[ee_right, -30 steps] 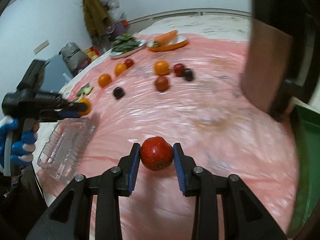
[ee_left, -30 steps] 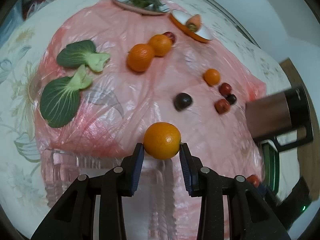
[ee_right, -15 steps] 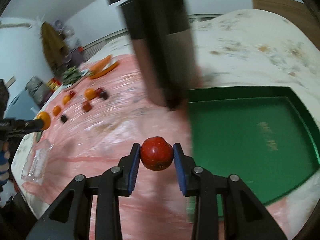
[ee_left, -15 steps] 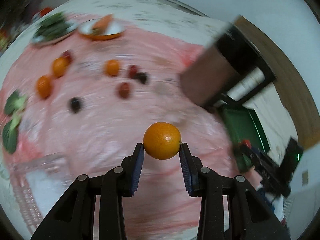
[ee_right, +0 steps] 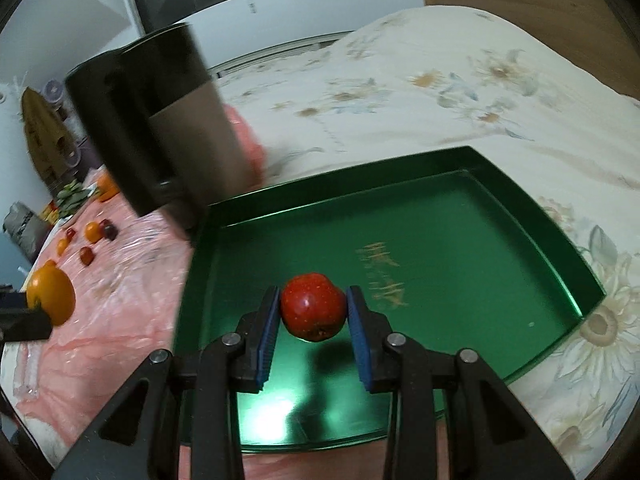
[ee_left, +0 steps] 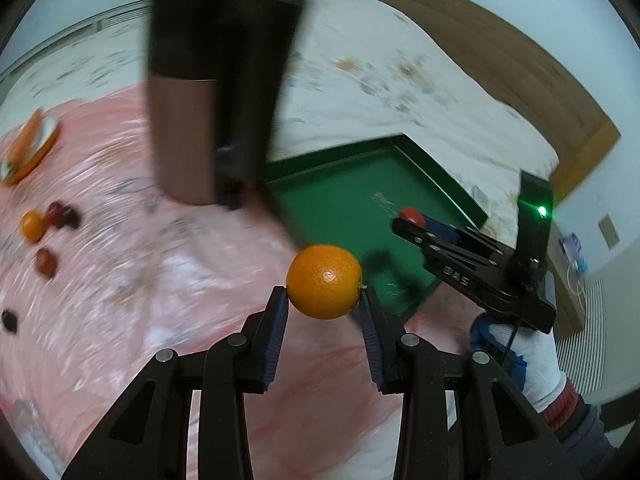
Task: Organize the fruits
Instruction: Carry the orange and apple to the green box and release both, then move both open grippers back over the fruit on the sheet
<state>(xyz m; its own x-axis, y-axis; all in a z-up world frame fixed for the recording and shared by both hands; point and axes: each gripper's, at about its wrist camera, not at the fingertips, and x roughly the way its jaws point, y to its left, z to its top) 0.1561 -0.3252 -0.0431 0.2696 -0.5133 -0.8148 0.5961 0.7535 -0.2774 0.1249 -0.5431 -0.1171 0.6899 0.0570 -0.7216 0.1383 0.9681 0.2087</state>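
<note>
The left gripper (ee_left: 324, 300) has its 2 blue-padded jaws closed on an orange (ee_left: 324, 281), held in the air above the pink plastic sheet (ee_left: 120, 280), just short of the near corner of the green tray (ee_left: 344, 196). The right gripper (ee_right: 313, 312) pinches a red apple-like fruit (ee_right: 313, 306) between its pads, above the floor of the green tray (ee_right: 440, 216), whose glossy bottom carries gold lettering and the fruit's shadow. In the left wrist view the right gripper (ee_left: 412, 220) reaches over the tray from the right, the red fruit (ee_left: 412, 214) at its tip, gripped by a gloved hand (ee_left: 516, 344). In the right wrist view the orange (ee_right: 52, 296) shows at the left edge over the sheet.

Just beside the tray's far left corner stands a tall brown-and-black cylindrical container (ee_left: 212, 92), blurred. Further left on the sheet lie loose fruits: 1 small orange (ee_left: 31, 226), a dark red pair (ee_left: 62, 216) touching it, 1 reddish-brown fruit (ee_left: 46, 262) and 1 dark fruit (ee_left: 9, 320). An orange-rimmed plate (ee_left: 30, 148) sits at the far left. Sheet and tray rest on a floral bedspread (ee_right: 440, 88).
</note>
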